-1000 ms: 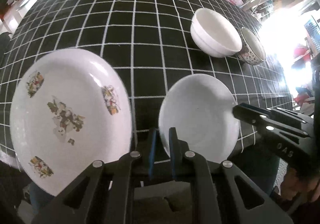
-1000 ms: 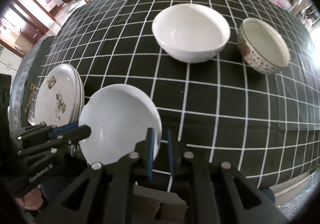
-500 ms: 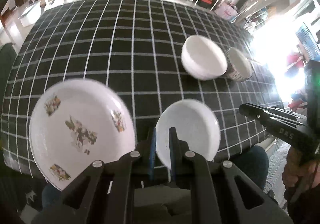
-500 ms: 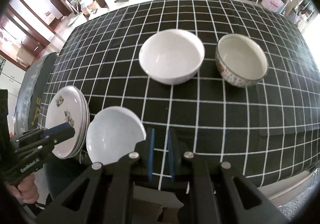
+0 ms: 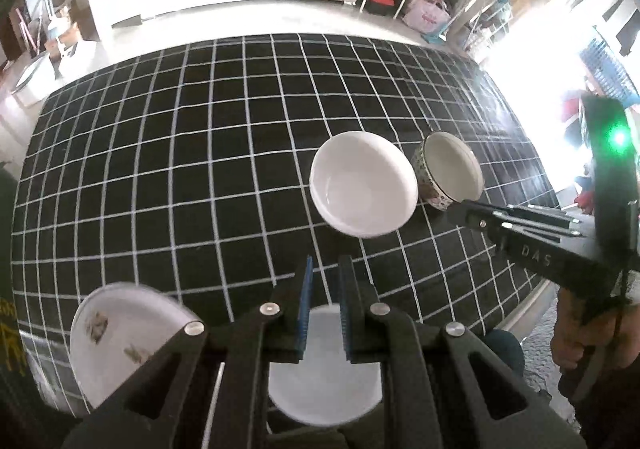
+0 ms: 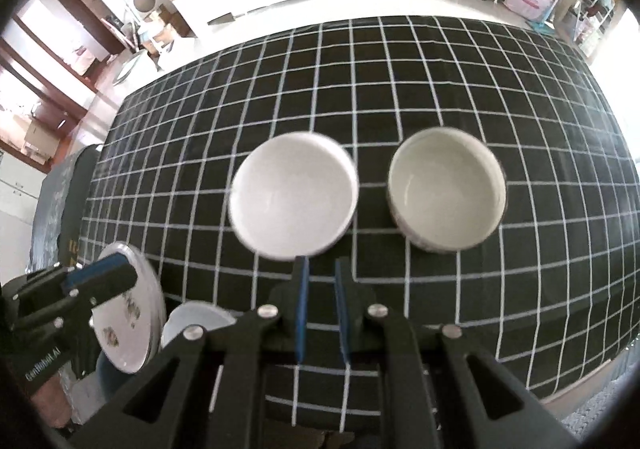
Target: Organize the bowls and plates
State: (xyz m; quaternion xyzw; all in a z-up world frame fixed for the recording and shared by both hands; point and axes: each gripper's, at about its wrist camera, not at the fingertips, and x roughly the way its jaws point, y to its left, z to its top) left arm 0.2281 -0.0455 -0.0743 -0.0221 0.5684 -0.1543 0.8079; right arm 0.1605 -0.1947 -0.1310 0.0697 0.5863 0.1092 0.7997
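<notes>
While the white bowl (image 6: pixel 294 195) sits just ahead of the right tool (image 6: pixel 320 313), beside the patterned bowl (image 6: pixel 446 189), both tools are narrow and hold nothing. Under the left tool (image 5: pixel 325 313) lie a small white dish (image 5: pixel 324 389) and flowered plate (image 5: pixel 116 337). Plates look grouped; nesting the bowls seems next, which calls for opening first.

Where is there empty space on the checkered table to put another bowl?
Bare cloth spreads behind and to the left of the white bowl, toward the far table edge. The near-left corner is crowded: floral plates and a small white bowl. The patterned bowl fills the right-middle.
</notes>
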